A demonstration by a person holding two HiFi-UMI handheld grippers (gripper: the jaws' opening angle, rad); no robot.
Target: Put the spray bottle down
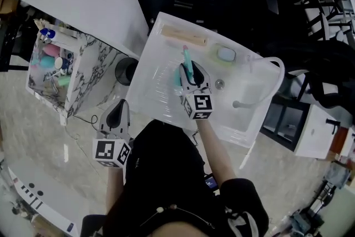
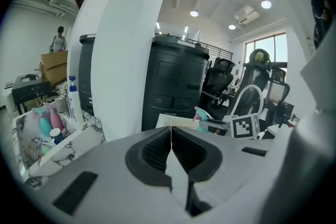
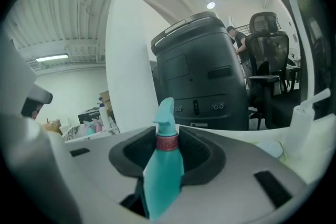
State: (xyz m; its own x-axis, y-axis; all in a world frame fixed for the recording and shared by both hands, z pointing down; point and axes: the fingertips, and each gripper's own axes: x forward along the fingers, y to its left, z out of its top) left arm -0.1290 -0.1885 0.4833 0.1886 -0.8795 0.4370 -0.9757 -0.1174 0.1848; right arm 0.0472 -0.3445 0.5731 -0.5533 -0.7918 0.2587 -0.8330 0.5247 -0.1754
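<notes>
A teal spray bottle [image 3: 164, 165] with a red collar sits between the jaws of my right gripper [image 3: 167, 148], which is shut on it. In the head view the spray bottle [image 1: 187, 62] lies along the right gripper [image 1: 191, 74] over the white sink basin [image 1: 161, 58], nozzle pointing away from me. My left gripper [image 1: 115, 115] hangs lower left, outside the sink over the floor. In the left gripper view its jaws meet with nothing between them, so the left gripper [image 2: 170, 140] is shut and empty.
A wooden-handled brush [image 1: 183, 36] and a pale soap dish [image 1: 226, 54] lie at the sink's far rim, a white faucet [image 1: 272, 83] arcs at the right. A marbled caddy [image 1: 58, 64] of bottles stands left, a dark bin [image 1: 126, 70] beside the sink.
</notes>
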